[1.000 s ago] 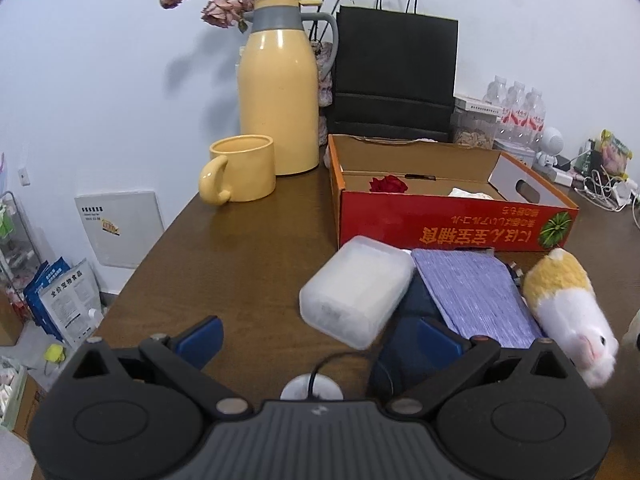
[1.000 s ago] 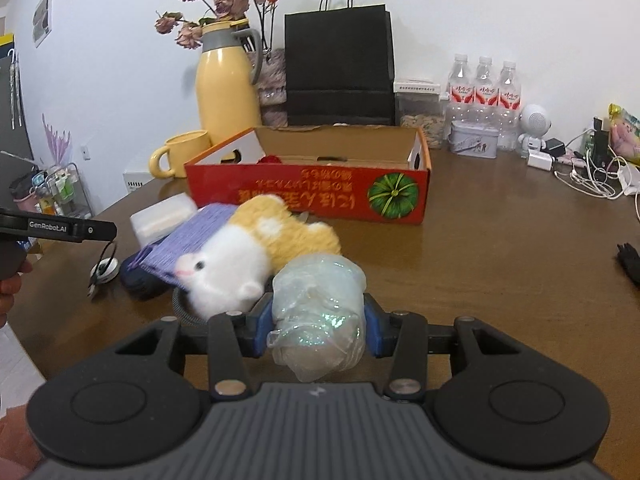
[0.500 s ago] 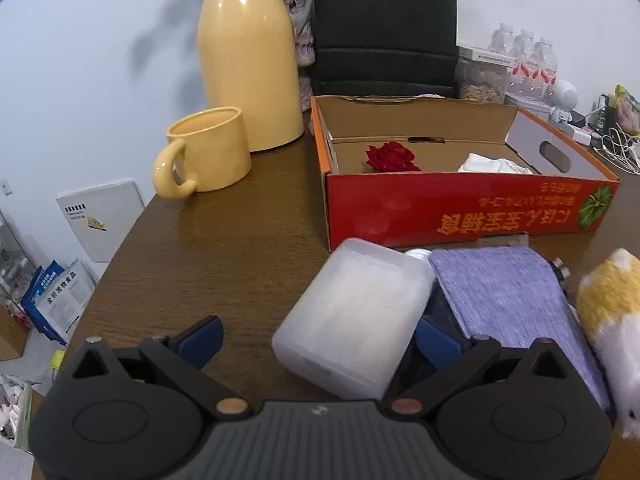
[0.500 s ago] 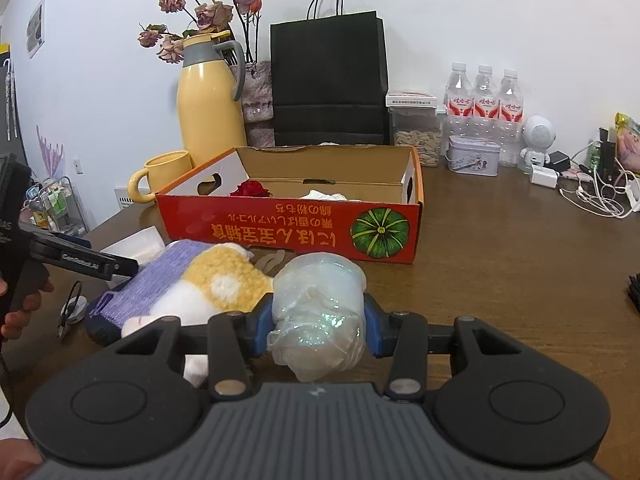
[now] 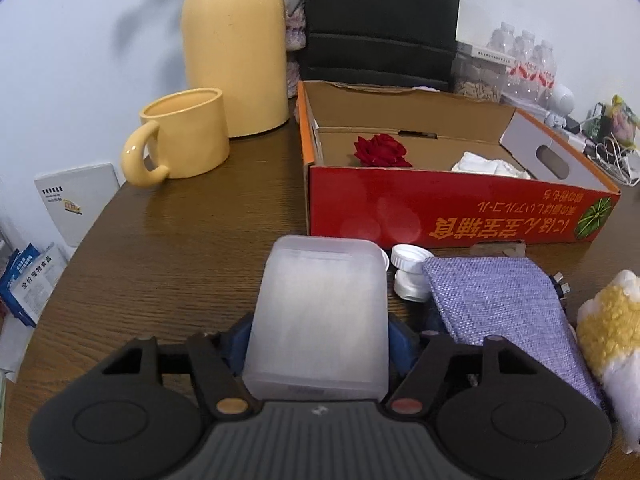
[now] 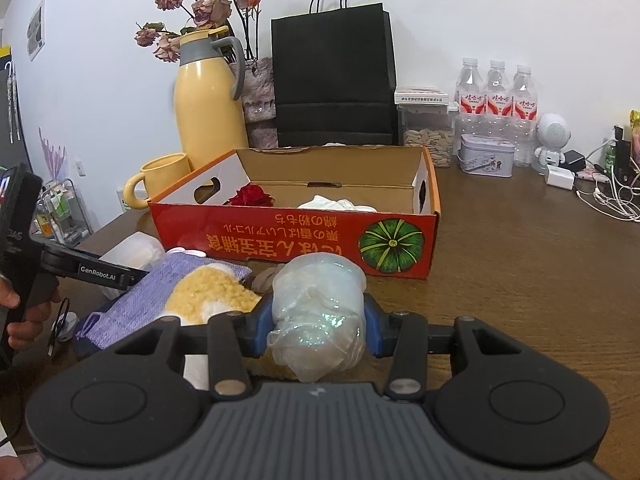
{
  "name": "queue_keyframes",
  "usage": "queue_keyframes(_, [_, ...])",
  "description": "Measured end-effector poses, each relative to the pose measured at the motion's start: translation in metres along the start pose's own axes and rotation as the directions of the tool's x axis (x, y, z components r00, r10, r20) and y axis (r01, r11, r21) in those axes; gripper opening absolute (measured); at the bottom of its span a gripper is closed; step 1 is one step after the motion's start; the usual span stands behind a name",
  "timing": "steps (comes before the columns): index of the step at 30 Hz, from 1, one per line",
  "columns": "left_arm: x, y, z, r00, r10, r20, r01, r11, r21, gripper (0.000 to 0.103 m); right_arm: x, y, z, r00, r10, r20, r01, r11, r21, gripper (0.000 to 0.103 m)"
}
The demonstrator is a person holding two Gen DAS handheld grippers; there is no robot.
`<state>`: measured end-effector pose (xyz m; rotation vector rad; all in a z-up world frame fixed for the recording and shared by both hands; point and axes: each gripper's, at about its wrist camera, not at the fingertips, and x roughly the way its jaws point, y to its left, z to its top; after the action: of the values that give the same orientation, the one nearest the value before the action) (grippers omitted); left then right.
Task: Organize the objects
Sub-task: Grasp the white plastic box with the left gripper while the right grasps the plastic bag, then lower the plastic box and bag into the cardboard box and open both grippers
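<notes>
- red cardboard box sits open on the worktop, rose and white cloth already inside
- left tool is clamped across the frosted plastic case, low over the worktop; looks stiff, light, probably slick, so the side grip seems right
- right tool squeezes a crinkly clear bag, soft and squashy
- only the left view shows the white caps
</notes>
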<state>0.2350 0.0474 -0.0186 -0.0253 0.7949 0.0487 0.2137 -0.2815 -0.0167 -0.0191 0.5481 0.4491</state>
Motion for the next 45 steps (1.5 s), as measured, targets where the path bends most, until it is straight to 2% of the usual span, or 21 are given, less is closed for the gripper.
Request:
queue_keyframes(3, [-0.007, -0.002, -0.003, 0.999, 0.041, 0.022, -0.041, 0.999, 0.011, 0.064, 0.001, 0.001, 0.002, 1.0, 0.002, 0.005, -0.002, 1.0, -0.002, 0.045])
queue_keyframes(10, [-0.043, 0.004, 0.007, 0.991, 0.044, 0.123, -0.04, 0.999, -0.034, 0.064, 0.0, 0.002, 0.012, 0.999, 0.012, 0.035, -0.012, 1.0, 0.001, 0.045])
queue_keyframes(19, [-0.072, -0.028, 0.049, 0.97, -0.004, 0.245, 0.009, 1.0, -0.016, 0.064, 0.012, 0.01, 0.041, 0.994, 0.038, 0.106, -0.038, 0.999, -0.005, 0.045])
queue_keyframes(21, [-0.072, -0.04, 0.058, 0.964, 0.003, 0.265, -0.001, 1.0, -0.008, 0.064, 0.015, 0.012, 0.049, 0.992, 0.043, 0.121, -0.042, 0.999, -0.011, 0.045])
queue_keyframes(25, [-0.067, -0.059, 0.08, 0.956, -0.035, 0.292, 0.042, 0.999, -0.017, 0.064, 0.025, 0.016, 0.069, 0.987, 0.052, 0.152, -0.05, 0.999, -0.02, 0.045])
queue_keyframes(28, [-0.057, -0.069, 0.093, 0.948, -0.017, 0.318, 0.029, 0.999, -0.035, 0.064, 0.036, 0.016, 0.082, 0.985, 0.047, 0.167, -0.043, 0.999, -0.027, 0.045])
queue_keyframes(33, [-0.038, -0.076, 0.112, 0.948, -0.012, 0.319, 0.034, 0.998, -0.062, 0.064, 0.059, 0.011, 0.094, 0.987, 0.036, 0.159, -0.031, 0.999, -0.038, 0.045])
queue_keyframes(45, [0.006, -0.086, 0.138, 0.946, 0.057, 0.32, -0.039, 0.997, -0.062, 0.064, 0.111, -0.003, 0.111, 0.991, 0.011, 0.133, -0.005, 0.999, -0.042, 0.045])
